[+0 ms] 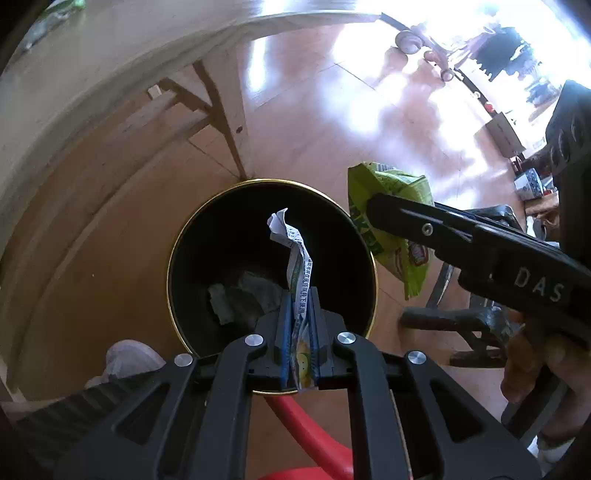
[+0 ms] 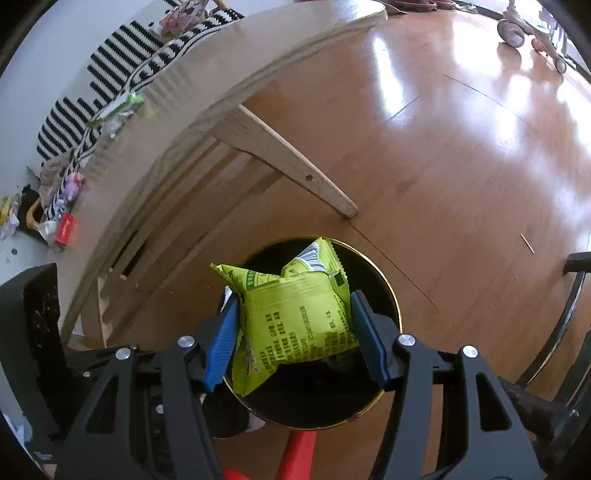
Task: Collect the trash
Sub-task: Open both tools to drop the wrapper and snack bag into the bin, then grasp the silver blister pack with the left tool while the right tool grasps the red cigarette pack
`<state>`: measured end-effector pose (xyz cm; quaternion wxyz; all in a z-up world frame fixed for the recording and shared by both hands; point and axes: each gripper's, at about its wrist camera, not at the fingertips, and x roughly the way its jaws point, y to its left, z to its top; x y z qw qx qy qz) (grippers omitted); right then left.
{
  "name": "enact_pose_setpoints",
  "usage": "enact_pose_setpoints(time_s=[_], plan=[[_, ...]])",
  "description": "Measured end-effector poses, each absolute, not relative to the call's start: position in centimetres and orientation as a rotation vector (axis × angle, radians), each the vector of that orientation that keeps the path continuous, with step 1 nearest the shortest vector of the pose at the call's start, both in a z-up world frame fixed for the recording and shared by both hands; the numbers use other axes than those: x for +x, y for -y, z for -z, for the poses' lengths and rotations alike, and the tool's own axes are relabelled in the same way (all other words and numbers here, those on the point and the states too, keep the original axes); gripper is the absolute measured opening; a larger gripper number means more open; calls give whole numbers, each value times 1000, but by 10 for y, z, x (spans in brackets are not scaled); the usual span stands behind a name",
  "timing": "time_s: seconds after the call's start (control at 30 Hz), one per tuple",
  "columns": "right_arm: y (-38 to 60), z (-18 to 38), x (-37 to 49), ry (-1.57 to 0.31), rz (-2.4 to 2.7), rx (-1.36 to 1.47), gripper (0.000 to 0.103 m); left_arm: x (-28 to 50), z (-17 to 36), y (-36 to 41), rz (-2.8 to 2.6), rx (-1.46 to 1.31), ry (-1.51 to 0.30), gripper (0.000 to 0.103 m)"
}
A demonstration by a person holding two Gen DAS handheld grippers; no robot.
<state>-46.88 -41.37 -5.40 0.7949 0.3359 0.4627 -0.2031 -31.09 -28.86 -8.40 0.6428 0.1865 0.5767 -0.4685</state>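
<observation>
Evidently both hands are poised to drop rubbish; the left gripper (image 1: 299, 325) pinches a crumpled paper wrapper (image 1: 297, 266) above the black bin (image 1: 177, 266), ready to let it fall; the right gripper (image 2: 295, 332) clamps a green snack bag (image 2: 295, 317) over the bin's gold rim.

Glossy orange-brown wood floor (image 2: 443, 155) with strong white glare patches, light blown out at the far side. Pale wooden table (image 2: 207, 92), slanted leg (image 2: 295, 166) meeting the floor. Black-and-white striped cloth (image 2: 110, 74) on the tabletop. Dark metal chair frame (image 2: 569, 325) at right edge. Pink wheeled toy (image 2: 517, 29) far back. Red plastic stool (image 1: 314, 443) at bottom.
</observation>
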Motion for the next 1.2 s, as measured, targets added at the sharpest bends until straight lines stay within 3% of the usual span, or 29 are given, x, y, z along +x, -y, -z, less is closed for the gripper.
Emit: enact_pose_setpoints(time_s=[0.37,0.4,0.43,0.47,0.5,0.53,0.57,0.73,0.93,1.2], plan=[[416,56,-457,-1006,430,729,59,-308,95,300,1056,452,-1344,9],[416,56,-457,-1010,420,742,62,-308,96,300,1046,456,-1353,22],[416,54,-454,-1010,419,746,67,-307,98,300,1038,451,-1364,63],[416,53,-455,-1007,419,746,72,-306,98,298,1021,431,-1363,85],[417,50,-456,-998,420,744,87,-306,96,296,1019,404,-1351,97],[419,44,-457,-977,423,741,95,-306,94,295,1030,392,-1347,97],[421,39,-458,-967,431,737,97,-306,91,294,1045,380,-1339,97],[433,22,-465,-908,438,763,97,-305,78,290,1047,337,-1315,97],[424,-1,-450,-814,419,720,97,-288,15,255,1065,159,-1161,97],[369,-44,-357,-755,252,500,97,-184,-61,113,695,-23,-927,97]])
